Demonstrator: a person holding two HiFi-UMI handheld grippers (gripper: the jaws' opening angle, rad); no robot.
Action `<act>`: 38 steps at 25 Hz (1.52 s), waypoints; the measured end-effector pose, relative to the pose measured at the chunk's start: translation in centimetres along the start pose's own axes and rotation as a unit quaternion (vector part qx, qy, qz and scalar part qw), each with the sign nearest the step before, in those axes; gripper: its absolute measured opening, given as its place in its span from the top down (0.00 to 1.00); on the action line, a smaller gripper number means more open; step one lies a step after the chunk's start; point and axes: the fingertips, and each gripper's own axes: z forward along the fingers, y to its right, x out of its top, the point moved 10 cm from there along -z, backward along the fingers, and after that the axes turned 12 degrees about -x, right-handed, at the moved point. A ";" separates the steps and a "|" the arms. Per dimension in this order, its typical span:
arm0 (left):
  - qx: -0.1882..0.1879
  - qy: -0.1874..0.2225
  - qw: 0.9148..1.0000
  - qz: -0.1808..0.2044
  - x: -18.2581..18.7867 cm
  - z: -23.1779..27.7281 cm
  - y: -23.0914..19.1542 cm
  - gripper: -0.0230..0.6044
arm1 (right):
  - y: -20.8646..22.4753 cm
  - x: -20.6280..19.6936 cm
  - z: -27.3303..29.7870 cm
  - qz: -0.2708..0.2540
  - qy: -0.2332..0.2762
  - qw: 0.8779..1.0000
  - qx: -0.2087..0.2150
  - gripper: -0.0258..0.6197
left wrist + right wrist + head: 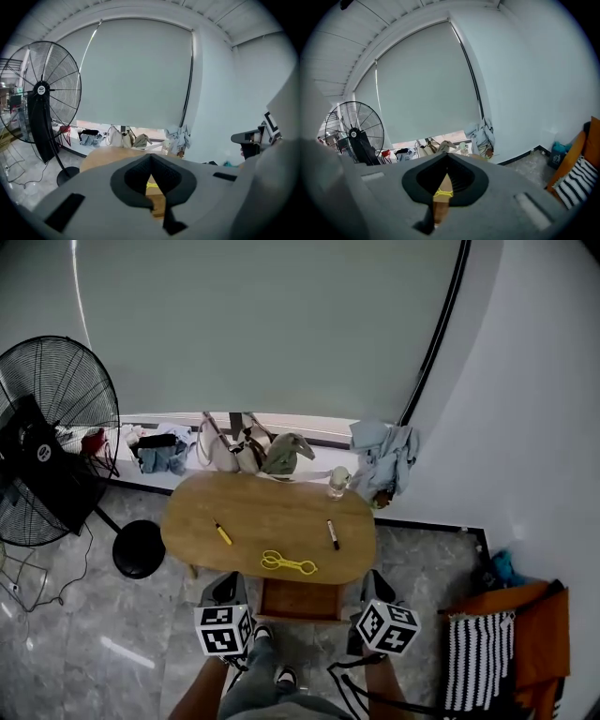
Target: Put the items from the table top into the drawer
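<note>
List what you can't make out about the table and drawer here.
- Drawer inside: head view, rear part runs under the table edge.
- Yellow looped tool: head view, too small to identify.
- Table top: gripper views, blocked by the bodies of left gripper and right gripper.

The left edge cuts the fan (pixel 47 442); the dark stick (pixel 333 534) may be a pen.

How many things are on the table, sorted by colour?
Yellow: 2 (marker, scissors)
Black: 1 (pen)
Clear: 1 (jar)
Total: 4
</note>
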 end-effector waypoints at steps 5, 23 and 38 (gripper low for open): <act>-0.012 -0.014 1.000 0.002 1.1 3.4 -1.9 0.97 | -0.5 0.6 2.7 0.001 -0.009 1.000 -0.017 0.95; -0.059 -0.053 0.997 0.014 8.4 16.0 -8.6 0.97 | -4.9 5.7 13.3 -0.020 -0.019 0.997 -0.067 0.95; -0.049 -0.122 0.991 -0.002 3.1 25.8 -5.4 0.97 | 0.7 0.5 23.7 -0.045 -0.110 0.992 -0.041 0.95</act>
